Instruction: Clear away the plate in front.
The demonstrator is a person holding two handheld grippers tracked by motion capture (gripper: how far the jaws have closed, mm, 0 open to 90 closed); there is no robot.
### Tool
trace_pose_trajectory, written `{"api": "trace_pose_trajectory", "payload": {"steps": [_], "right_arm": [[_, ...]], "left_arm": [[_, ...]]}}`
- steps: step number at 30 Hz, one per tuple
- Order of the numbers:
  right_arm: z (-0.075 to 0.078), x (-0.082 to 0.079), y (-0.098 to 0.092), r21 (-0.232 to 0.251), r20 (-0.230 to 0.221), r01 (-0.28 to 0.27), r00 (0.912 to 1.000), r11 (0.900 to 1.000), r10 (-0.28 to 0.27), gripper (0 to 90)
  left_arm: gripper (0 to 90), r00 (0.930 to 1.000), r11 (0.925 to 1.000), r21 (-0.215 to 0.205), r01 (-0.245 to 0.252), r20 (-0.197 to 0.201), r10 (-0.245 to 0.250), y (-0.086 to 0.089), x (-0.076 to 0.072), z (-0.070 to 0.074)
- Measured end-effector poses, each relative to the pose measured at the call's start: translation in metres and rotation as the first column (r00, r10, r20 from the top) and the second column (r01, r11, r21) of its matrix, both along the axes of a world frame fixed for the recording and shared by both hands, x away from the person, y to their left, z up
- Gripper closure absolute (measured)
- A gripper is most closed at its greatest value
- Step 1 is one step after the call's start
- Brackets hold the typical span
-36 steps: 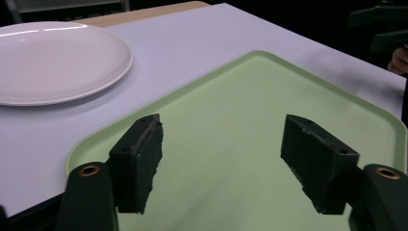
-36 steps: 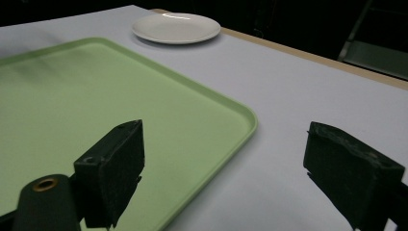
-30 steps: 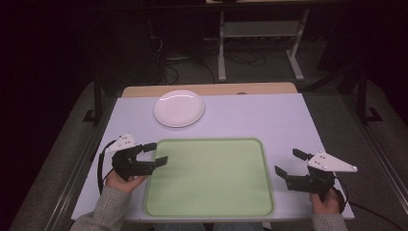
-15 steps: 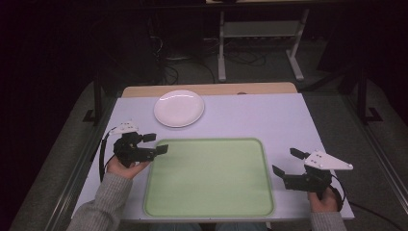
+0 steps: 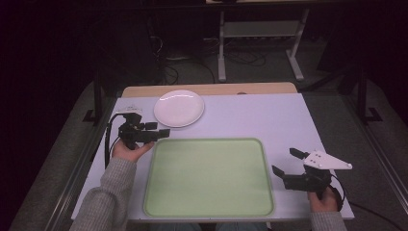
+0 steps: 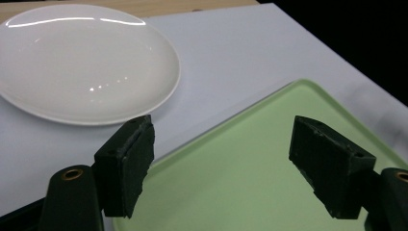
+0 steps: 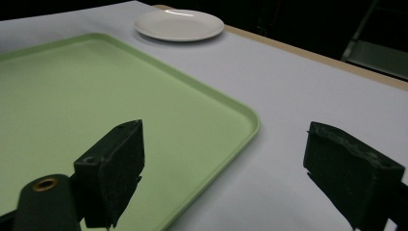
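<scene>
A white plate (image 5: 179, 108) lies empty at the far left of the table. A light green tray (image 5: 207, 140) sits empty in front of it, near the front edge. My left gripper (image 5: 159, 129) is open over the tray's far left corner, just short of the plate. In the left gripper view the wide-apart jaws of my left gripper (image 6: 223, 144) frame the tray (image 6: 250, 187) corner, with the plate (image 6: 82, 62) beyond. My right gripper (image 5: 284, 160) is open just off the tray's right edge. From my right gripper (image 7: 231, 144), I see the tray (image 7: 72, 96) and the distant plate (image 7: 179, 24).
The table has a pale lilac top (image 5: 269, 120) with a wooden strip (image 5: 207, 89) along its far edge. A metal stand (image 5: 260, 33) and cables sit on the dark floor beyond. Bare tabletop lies right of the plate and behind the tray.
My left gripper has moved away from the person along the tray's left side, toward the plate. The right gripper has hardly shifted.
</scene>
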State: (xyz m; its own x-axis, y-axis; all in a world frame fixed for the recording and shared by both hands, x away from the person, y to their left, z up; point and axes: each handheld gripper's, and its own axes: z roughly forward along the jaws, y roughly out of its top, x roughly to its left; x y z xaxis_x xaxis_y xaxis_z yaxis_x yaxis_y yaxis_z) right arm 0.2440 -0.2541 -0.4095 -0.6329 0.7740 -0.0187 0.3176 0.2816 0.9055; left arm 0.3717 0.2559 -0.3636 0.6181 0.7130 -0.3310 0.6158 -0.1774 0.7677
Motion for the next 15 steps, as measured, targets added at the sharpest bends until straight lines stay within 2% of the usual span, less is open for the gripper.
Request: {"api": "trace_pose_trajectory", "payload": {"steps": [2, 5, 6, 8, 10, 11, 14, 15], "right_arm": [[-0.001, 0.0, 0.001, -0.004, -0.006, -0.002, 1.0, 1.0, 0.002, 13.4], [-0.001, 0.001, 0.001, -0.007, -0.007, -0.007, 1.0, 1.0, 0.007, 13.4], [-0.001, 0.001, 0.001, -0.008, -0.006, -0.011, 0.9999, 1.0, 0.011, 13.5], [-0.001, 0.001, 0.001, -0.008, -0.004, -0.016, 0.9999, 1.0, 0.016, 13.4], [-0.001, 0.001, 0.002, -0.01, 0.002, -0.018, 0.9998, 1.0, 0.018, 13.5], [-0.001, 0.001, 0.002, -0.011, 0.002, -0.018, 0.9998, 1.0, 0.018, 13.4], [-0.001, 0.003, 0.003, -0.014, 0.001, -0.027, 0.9996, 1.0, 0.027, 13.4], [-0.001, 0.003, 0.004, -0.016, 0.001, -0.026, 0.9997, 1.0, 0.026, 13.4]], "left_arm": [[23.5, 0.9999, 0.9999, 0.001, -0.013, -0.001, 0.013, 0.0, 0.004, 0.002], [23.5, 0.9993, 0.999, -0.024, -0.038, -0.004, 0.038, 0.004, 0.009, 0.003], [23.4, 0.9972, 0.9964, -0.042, -0.074, -0.015, 0.073, 0.007, 0.013, 0.004], [23.4, 0.995, 0.9946, -0.034, -0.097, -0.026, 0.097, 0.008, 0.018, 0.005], [23.5, 0.9936, 0.9942, -0.028, -0.103, -0.049, 0.102, 0.009, 0.022, 0.004], [23.2, 0.9914, 0.9939, -0.027, -0.107, -0.078, 0.105, 0.01, 0.027, 0.003], [22.4, 0.9821, 0.9891, -0.028, -0.144, -0.127, 0.139, 0.013, 0.036, 0.001], [22.5, 0.9821, 0.9891, -0.028, -0.144, -0.127, 0.139, 0.013, 0.036, 0.001]]}}
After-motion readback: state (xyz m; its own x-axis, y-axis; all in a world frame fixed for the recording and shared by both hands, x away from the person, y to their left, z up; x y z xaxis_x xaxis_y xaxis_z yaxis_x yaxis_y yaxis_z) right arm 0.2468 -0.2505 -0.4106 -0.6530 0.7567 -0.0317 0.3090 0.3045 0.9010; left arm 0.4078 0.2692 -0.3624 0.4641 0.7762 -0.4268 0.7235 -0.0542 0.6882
